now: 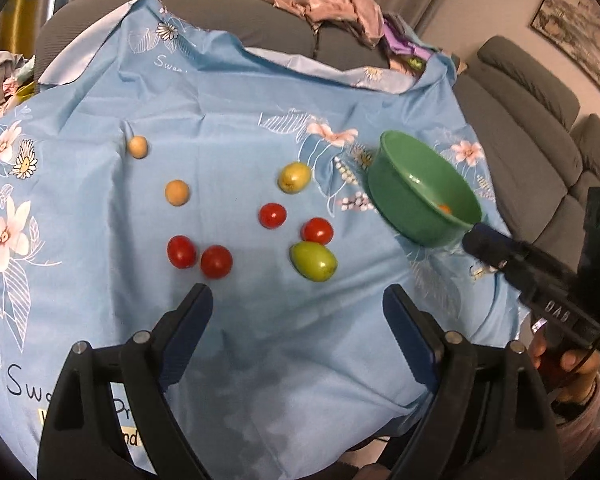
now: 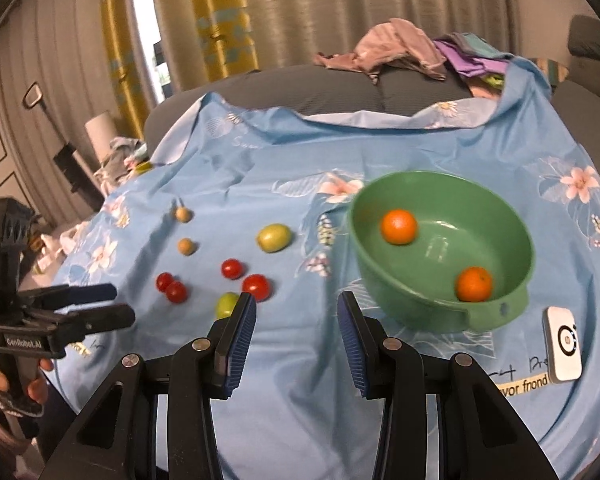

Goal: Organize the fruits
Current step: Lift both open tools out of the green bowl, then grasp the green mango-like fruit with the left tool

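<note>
Left gripper [image 1: 298, 300] jaws wide apart, empty, above blue cloth [image 1: 228, 120]. Right gripper [image 2: 296, 308] partly open, empty. Green bowl [image 2: 496, 316] at 1 o'clock from right gripper, two oranges [image 2: 398, 226] inside. Four cherry tomatoes [image 1: 272, 215], two green fruits [image 1: 313, 260], two tan fruits [image 1: 177, 192] loose on cloth at 12 o'clock of left gripper.

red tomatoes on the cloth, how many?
4, all on the blue cloth. Two touch at the left: tomato and tomato. One sits mid-cloth. One sits against the green fruit: tomato. None visible in the green bowl.
</note>
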`<state>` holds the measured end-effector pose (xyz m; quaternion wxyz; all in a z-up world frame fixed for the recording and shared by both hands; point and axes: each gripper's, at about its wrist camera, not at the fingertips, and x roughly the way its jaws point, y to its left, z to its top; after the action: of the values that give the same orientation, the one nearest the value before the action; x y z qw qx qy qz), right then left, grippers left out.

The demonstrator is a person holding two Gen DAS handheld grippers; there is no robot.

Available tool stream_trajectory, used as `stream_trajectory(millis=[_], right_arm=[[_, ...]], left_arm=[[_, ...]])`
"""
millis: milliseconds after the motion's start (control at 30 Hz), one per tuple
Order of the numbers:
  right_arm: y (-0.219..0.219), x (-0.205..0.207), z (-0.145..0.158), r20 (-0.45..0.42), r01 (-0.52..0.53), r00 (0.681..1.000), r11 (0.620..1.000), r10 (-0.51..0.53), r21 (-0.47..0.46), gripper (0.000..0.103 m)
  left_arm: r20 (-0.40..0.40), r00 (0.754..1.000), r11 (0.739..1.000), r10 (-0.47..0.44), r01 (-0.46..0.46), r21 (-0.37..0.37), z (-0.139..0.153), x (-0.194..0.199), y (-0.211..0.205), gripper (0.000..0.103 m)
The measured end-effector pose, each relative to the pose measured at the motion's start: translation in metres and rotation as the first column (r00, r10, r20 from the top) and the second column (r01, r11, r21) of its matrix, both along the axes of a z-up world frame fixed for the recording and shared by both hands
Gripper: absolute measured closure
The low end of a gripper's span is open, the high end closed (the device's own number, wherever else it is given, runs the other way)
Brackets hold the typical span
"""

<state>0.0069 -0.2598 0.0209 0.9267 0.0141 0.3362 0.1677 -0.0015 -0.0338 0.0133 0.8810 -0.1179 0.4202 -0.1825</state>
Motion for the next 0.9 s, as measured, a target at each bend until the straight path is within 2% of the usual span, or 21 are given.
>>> stream_trajectory(millis=[167,300,367,467,600,900], right_arm=[[0.011,-0.006,-0.001,0.002,-0.015,1.000,1.000,0.015,-0.017,0.060],[0.014,-0.007,-0.006,-0.009,-0.015,1.000,1.000,0.015,-0.009,0.060],[0.016,-0.006,-0.008,-0.016,-0.018,1.000,1.000,0.018,-0.004,0.060],[0.019,-0.003,-0.011,-0.024,-0.026,0.999,1.000,0.026,0.005,0.060],[0.023,0.000,-0.013,-0.030,-0.041,0.999,0.999,0.041,-0.001,0.060],[0.014,0.008,-0.019,-0.052,-0.020,0.998,0.999,0.022,0.037,0.060]], left_arm=[[0.048,0.998,0.999,-0.032,0.034,-0.032,0.004,-0.004,0.000,0.010],[0.070,0.994,0.996,-0.079,0.081,-0.036,0.004,-0.007,-0.002,0.010],[0.061,0.995,0.996,-0.079,0.081,-0.031,0.002,-0.007,-0.002,0.010],[0.039,0.996,0.994,-0.082,0.084,-0.068,-0.002,-0.005,0.004,0.007],[-0.024,0.998,0.996,-0.059,0.057,-0.066,-0.008,0.002,0.009,0.004],[-0.078,0.994,0.997,-0.075,0.076,0.010,-0.021,0.013,-0.004,0.004]])
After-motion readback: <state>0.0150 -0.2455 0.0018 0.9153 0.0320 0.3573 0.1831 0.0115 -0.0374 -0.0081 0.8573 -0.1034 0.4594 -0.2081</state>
